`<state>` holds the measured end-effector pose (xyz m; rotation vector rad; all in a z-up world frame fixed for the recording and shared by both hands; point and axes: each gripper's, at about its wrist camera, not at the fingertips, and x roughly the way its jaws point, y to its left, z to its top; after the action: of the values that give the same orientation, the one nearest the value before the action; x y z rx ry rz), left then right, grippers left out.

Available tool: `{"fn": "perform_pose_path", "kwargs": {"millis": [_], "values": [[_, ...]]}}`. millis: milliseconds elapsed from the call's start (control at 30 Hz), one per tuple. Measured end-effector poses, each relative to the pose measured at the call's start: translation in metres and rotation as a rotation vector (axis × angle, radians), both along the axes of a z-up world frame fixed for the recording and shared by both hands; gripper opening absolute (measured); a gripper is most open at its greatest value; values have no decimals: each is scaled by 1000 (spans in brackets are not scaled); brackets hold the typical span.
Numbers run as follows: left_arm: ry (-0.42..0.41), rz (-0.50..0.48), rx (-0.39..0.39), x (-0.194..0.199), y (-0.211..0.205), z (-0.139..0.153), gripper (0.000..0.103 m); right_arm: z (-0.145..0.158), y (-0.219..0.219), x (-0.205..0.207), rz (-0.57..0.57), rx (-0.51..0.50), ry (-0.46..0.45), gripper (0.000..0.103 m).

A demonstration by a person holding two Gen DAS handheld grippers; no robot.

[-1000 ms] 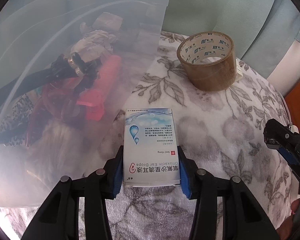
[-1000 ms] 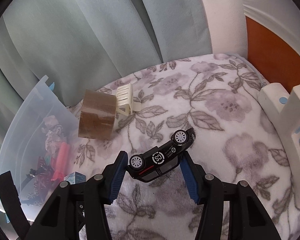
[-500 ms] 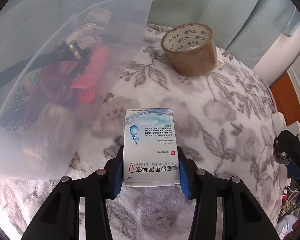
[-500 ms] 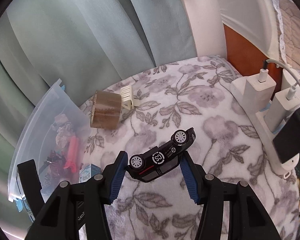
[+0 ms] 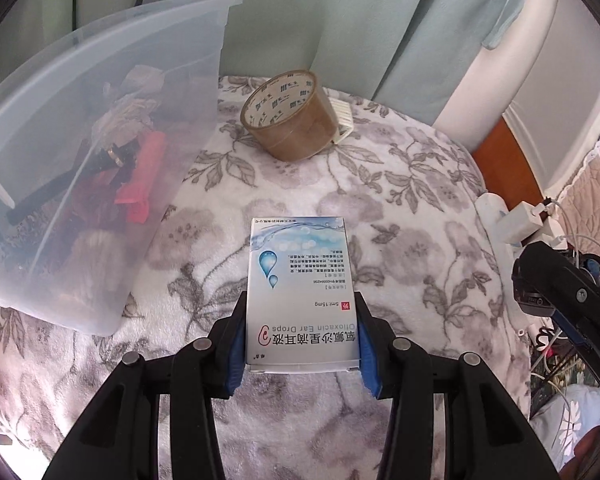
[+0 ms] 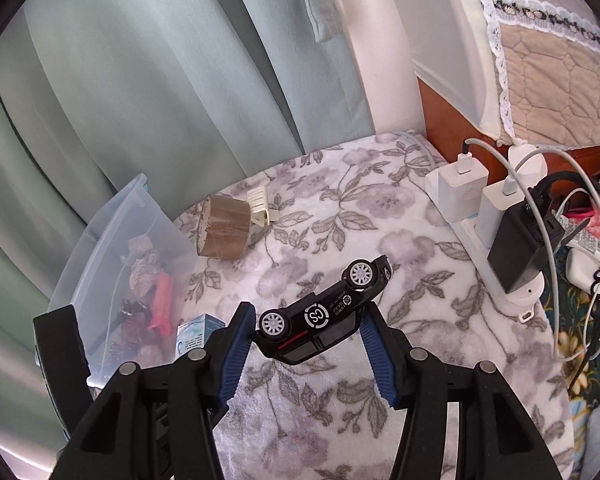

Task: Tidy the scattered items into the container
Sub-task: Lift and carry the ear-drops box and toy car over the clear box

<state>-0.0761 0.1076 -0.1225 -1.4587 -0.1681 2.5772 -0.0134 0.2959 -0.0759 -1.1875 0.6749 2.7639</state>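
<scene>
My left gripper (image 5: 302, 340) is shut on a white-and-blue ear drops box (image 5: 300, 288) and holds it above the floral cloth, right of the clear plastic bin (image 5: 100, 80). My right gripper (image 6: 308, 344) is shut on a black toy car (image 6: 326, 312), tilted with its wheels up, above the cloth. The bin (image 6: 112, 232) holds several items, a red one (image 5: 142, 184) among them. A roll of brown tape (image 5: 292, 116) and a cream hair clip (image 5: 342, 120) lie on the cloth beyond the box. The box also shows in the right wrist view (image 6: 194, 334).
A power strip with white chargers (image 6: 460, 188), a black adapter (image 6: 520, 248) and cables sits at the cloth's right edge. Green curtains (image 6: 160, 80) hang behind. The right gripper shows in the left wrist view (image 5: 560, 292).
Both grippers have risen and pulled back with their loads. The bin and tape now look smaller and farther, and the bin's rim has come into view.
</scene>
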Motion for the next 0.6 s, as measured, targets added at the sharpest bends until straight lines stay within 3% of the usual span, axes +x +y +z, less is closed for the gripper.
{"fn": "perform_pose_path", "kwargs": {"millis": [600], "values": [[130,-87,29,33,8,67,48,40,6,30,-28,-8,108,57]]}}
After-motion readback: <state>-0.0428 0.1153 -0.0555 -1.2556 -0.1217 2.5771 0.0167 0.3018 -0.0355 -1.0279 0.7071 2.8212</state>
